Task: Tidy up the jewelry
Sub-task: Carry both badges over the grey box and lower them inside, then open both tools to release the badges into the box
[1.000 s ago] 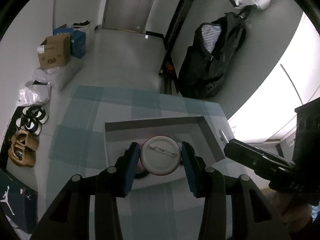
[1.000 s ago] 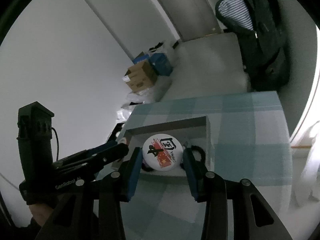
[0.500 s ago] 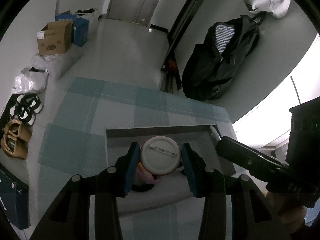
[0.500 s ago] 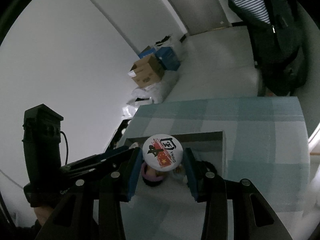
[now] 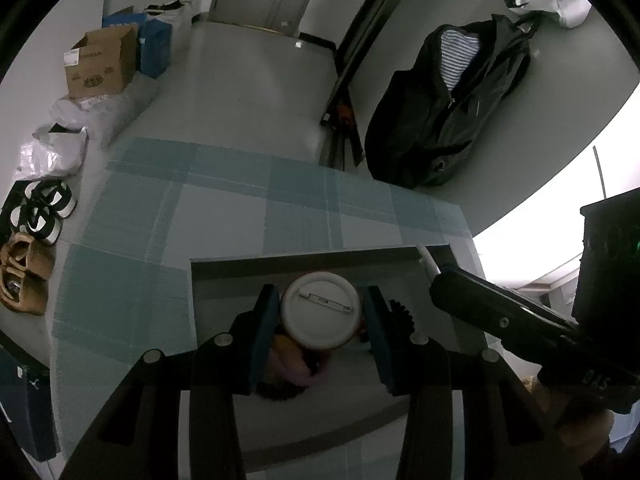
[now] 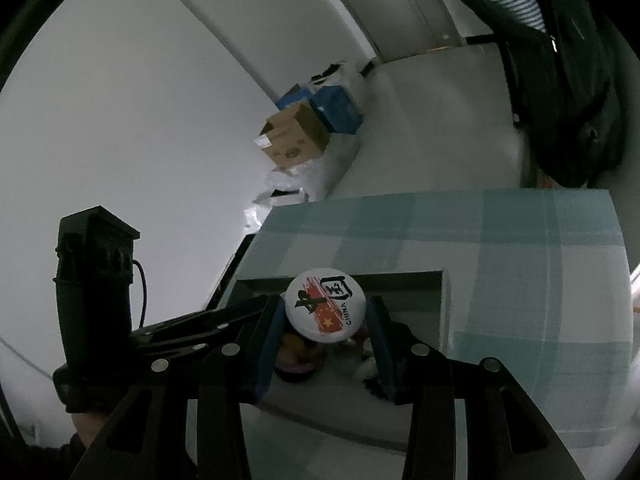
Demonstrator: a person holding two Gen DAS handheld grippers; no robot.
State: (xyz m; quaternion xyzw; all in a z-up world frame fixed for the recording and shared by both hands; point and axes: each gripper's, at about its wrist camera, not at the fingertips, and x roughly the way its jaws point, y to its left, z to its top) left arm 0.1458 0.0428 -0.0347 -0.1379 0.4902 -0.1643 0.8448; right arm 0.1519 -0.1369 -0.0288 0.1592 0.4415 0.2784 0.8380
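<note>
Above the grey tray [image 5: 224, 276], left tongs [image 5: 322, 322] and right tongs [image 6: 325, 316] each gripped a badge [image 5: 320, 314], seemingly separate ones [image 6: 325, 306].

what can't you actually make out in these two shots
- Left wrist view: the front of the badge held in the left tongs; only its white back with the pin faces the camera.
- Right wrist view: the back of the printed badge in the right tongs.
- Both views: the items in the tray under the badges; dim, covered by badges and tongs.
- Right wrist view: the hand on the left tongs, cut off at the edge.
</note>
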